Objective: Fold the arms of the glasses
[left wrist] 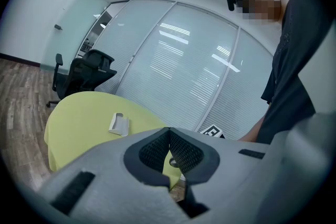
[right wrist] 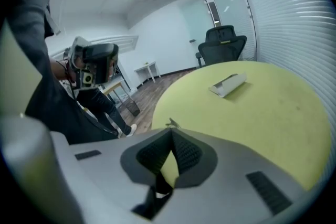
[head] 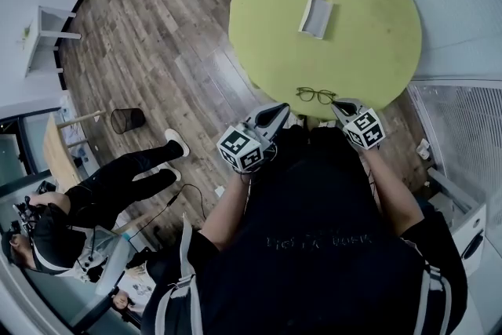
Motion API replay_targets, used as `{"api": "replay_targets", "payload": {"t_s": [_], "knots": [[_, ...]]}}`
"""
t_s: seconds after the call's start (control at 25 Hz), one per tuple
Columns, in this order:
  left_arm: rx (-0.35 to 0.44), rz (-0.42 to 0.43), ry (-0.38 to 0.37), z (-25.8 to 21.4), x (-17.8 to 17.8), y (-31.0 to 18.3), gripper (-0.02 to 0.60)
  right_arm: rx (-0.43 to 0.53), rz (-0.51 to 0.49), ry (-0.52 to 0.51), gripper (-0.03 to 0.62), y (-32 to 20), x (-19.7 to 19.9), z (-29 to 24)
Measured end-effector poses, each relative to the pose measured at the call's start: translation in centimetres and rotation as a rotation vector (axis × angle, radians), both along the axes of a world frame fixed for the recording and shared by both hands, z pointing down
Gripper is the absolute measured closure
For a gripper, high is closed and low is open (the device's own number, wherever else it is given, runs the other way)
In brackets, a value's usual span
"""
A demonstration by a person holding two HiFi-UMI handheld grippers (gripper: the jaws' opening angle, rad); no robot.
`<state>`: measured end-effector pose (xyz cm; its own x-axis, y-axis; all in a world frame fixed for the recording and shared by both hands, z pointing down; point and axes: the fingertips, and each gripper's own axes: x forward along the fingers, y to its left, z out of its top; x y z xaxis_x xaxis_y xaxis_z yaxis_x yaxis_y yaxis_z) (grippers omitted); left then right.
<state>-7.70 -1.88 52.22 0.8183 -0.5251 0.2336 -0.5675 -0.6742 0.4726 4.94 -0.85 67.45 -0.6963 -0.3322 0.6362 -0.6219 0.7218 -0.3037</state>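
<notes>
Your left gripper (head: pixel 281 109) and right gripper (head: pixel 336 103) have jaws pressed together, empty. The glasses (head: pixel 316 95) lie just ahead of them, the white case (head: pixel 316 16) well beyond.

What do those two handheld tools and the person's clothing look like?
The left gripper and right gripper are pale grey moulded plastic shells with black mesh-textured pads lining the jaws. Each carries a cube printed with black-and-white square markers. The person wears a dark short-sleeved top and pale-banded shoulder straps.
</notes>
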Motion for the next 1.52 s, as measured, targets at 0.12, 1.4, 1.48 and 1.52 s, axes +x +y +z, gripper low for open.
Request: {"api": "replay_targets", "payload": {"t_s": [0.12, 1.4, 1.48, 1.52], "knots": [[0.008, 0.01, 0.003, -0.2, 0.5, 0.1, 0.563, 0.063, 0.02, -0.064, 0.565, -0.3, -0.2, -2.8], [0.177, 0.17, -0.106, -3.8, 2.3, -0.8, 0.563, 0.379, 0.087, -0.363, 0.565, -0.5, -1.3, -21.6], [0.184, 0.178, -0.103, -4.0, 2.4, -1.0, 0.563, 0.38, 0.078, -0.363, 0.563, -0.7, -1.4, -21.7], [0.194, 0.184, -0.103, -4.2, 2.4, -1.2, 0.563, 0.382, 0.073, -0.363, 0.563, -0.7, -1.4, -21.8]]}}
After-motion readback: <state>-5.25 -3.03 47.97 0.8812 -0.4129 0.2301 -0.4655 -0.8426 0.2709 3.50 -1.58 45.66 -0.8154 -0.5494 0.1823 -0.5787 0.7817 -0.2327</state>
